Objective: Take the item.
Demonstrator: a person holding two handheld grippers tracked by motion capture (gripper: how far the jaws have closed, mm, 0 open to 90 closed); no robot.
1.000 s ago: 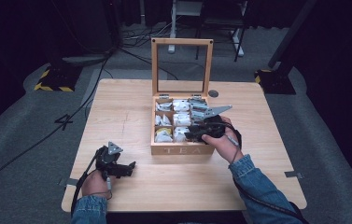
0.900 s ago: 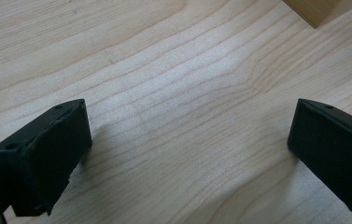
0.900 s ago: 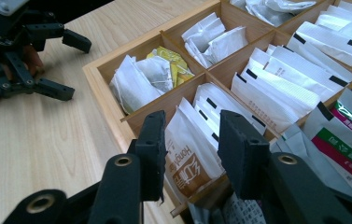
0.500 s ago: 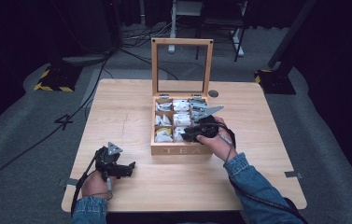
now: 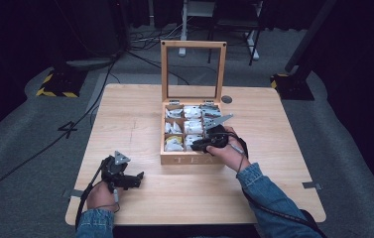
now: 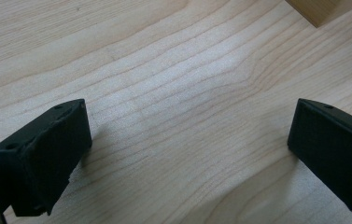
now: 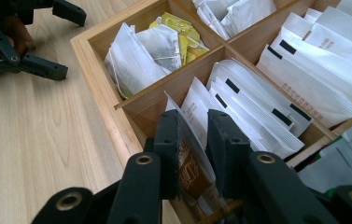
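Two claws | right claw (image 7: 194, 140) clamped on tea packet (image 7: 190, 154) in box (image 5: 167, 157) | left claw (image 6: 187, 154) apart over table (image 6: 164, 70)

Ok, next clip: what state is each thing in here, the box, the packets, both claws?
Tea box: lid up, standing open.
Tea packets: upright in their compartments.
Right claw: closed on one tea packet, at the box's front compartment.
Left claw: open, holding nothing, above the bare table.

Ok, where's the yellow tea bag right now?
The yellow tea bag lies in the tea box's front left compartment, among white sachets; in the right gripper view it sits upper centre, one compartment beyond the right gripper.
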